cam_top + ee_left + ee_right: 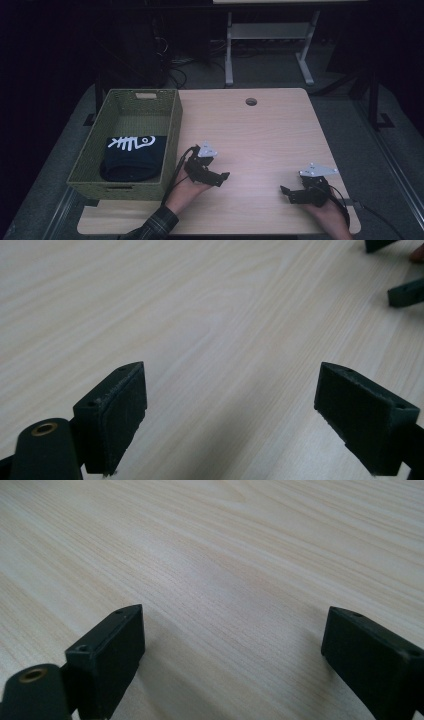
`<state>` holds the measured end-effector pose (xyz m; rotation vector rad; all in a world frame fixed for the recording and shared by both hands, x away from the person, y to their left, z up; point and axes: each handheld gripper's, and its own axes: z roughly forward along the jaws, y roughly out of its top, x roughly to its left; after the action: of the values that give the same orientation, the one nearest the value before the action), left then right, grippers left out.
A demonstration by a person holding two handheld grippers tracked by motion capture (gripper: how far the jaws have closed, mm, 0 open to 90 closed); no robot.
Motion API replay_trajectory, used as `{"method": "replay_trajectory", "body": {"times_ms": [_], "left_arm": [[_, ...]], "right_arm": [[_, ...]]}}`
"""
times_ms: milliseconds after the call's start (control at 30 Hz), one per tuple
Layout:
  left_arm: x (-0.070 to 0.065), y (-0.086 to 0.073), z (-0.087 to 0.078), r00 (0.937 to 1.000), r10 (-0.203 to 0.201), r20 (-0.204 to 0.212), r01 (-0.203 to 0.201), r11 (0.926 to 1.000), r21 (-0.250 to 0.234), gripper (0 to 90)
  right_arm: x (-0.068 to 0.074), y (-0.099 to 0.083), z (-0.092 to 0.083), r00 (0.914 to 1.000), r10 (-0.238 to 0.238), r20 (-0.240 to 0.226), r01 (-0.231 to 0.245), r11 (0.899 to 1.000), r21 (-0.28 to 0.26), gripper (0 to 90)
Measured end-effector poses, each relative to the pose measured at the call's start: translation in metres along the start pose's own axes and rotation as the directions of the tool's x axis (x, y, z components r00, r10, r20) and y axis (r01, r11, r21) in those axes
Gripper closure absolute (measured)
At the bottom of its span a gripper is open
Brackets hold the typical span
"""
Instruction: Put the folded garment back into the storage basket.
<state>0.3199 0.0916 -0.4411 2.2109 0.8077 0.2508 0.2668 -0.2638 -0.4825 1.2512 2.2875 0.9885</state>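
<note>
Your left gripper [223, 176] and right gripper [286, 191] both gape wide and empty over bare table [260, 130], while the folded cloth [132, 157] lies in the basket [172, 135] just left of your nearer left hand.

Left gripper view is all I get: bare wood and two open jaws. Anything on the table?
Observer: Yes, a green basket sits at the table's left edge, beside the left gripper.
Operator: Anything inside?
Observer: A folded dark cloth with a white print lies in its near half.
Operator: The black bits at my top right?
Observer: Those are the right gripper's jaws, open with nothing between them, low over the table's near right.
</note>
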Motion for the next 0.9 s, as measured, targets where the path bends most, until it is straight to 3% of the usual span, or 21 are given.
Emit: {"method": "replay_trajectory", "body": {"times_ms": [133, 300, 400, 467, 567, 900], "left_arm": [[-0.001, -0.009, 0.011, 0.9996, 0.017, -0.022, -0.016, 0.9996, 0.021, 12.9], [-0.001, -0.017, 0.023, 0.9998, 0.004, -0.022, -0.003, 0.9986, 0.053, 12.9], [-0.001, -0.020, 0.025, 0.9994, 0.012, -0.033, -0.010, 0.9990, 0.044, 12.8], [-0.001, -0.021, 0.026, 0.9981, 0.044, -0.043, -0.043, 0.9983, 0.040, 12.8], [0.001, -0.027, 0.026, 0.9972, 0.065, -0.036, -0.065, 0.9979, -0.003, 12.8], [0.002, -0.029, 0.023, 0.9964, 0.083, -0.015, -0.083, 0.9965, -0.002, 12.9]], "right_arm": [[0.000, 0.000, 0.000, 1.0000, 0.000, 0.000, 0.000, 1.000, 0.000, 10.0], [0.000, 0.000, 0.000, 1.0000, 0.000, -0.001, 0.000, 1.000, 0.000, 10.0], [0.000, 0.000, 0.000, 1.0000, 0.000, -0.001, 0.000, 1.000, 0.001, 10.0], [0.000, 0.000, 0.000, 1.0000, 0.000, -0.001, 0.000, 1.000, 0.000, 10.0], [0.000, 0.000, 0.000, 1.0000, 0.000, -0.001, 0.000, 1.000, 0.000, 9.9], [0.000, 0.000, 0.000, 1.0000, 0.000, -0.001, 0.000, 1.000, 0.001, 9.9]]}}
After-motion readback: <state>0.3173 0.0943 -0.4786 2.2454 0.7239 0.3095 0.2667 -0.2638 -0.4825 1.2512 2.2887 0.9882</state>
